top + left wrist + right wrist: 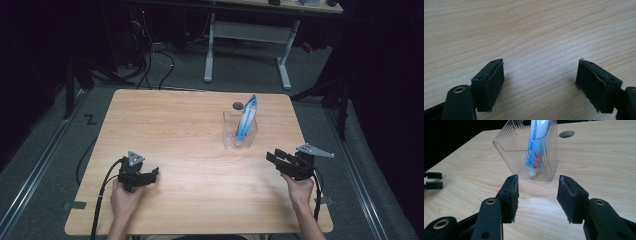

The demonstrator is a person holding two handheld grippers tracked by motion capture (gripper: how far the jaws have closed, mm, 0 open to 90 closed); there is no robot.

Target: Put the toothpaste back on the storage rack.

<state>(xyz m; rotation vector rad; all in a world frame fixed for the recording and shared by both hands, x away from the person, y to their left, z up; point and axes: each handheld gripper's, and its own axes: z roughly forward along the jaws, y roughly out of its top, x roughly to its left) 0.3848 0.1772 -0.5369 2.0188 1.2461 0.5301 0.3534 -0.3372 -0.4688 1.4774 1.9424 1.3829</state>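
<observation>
We note a light wooden table point(200, 130) with a clear ribbed plastic holder point(240, 131) standing on its far right part, just in front of a round hole point(238, 106) in the tabletop. A blue and white toothpaste tube point(246, 120) stands in the holder, leaning, its upper end rising above the rim; in the right gripper view we see red and blue print near its lower end through the ribbed wall. The right gripper point(276, 157) sits at the near right of the table, in the person's right hand point(299, 190), pointing toward the holder but apart from it. Its jaws stand spread with nothing between them; in its own view the holder point(529, 150) and tube point(537, 142) lie just beyond the tips of the pads point(513, 195). The left gripper point(150, 175) rests low at the near left, well apart from the holder, held by the left hand point(125, 199). Its jaws are spread wide over bare wood point(534, 37), empty. Beyond the table we see a grey floor with cables point(150, 65) and the white legs of another desk point(247, 45).
</observation>
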